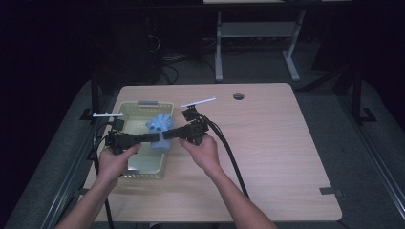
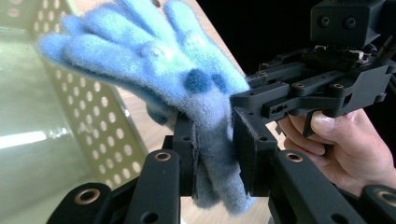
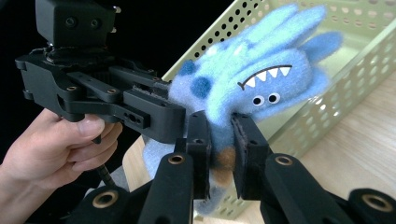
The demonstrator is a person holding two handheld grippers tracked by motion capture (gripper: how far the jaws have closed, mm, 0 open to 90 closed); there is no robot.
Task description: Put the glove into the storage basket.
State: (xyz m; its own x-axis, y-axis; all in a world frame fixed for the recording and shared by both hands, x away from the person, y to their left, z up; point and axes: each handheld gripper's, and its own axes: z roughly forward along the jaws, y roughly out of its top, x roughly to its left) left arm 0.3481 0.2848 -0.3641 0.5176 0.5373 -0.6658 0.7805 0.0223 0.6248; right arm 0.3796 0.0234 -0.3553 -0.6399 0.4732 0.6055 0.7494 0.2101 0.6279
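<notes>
Blue fuzzy glove [image 1: 161, 130] pinched from both sides – left claw [image 1: 154, 137] clamped on the cuff, right claw [image 1: 168, 135] clamped on it from the opposite side, jaws of each pressed into the fleece. Held in the air above the right edge of a pale green perforated basket [image 1: 125, 110], which sits at the left of the wooden surface [image 1: 267, 143]. Seen through the right gripper view: a stitched toothy mouth and two small eyes on the glove [image 3: 261, 84], fingers spread toward the basket [image 3: 355, 51]. Seen through the left gripper view: glove [image 2: 154, 65] fingers fanned upward, cuff squeezed between the black jaws – the other hand [image 2: 345, 140] just beyond.
</notes>
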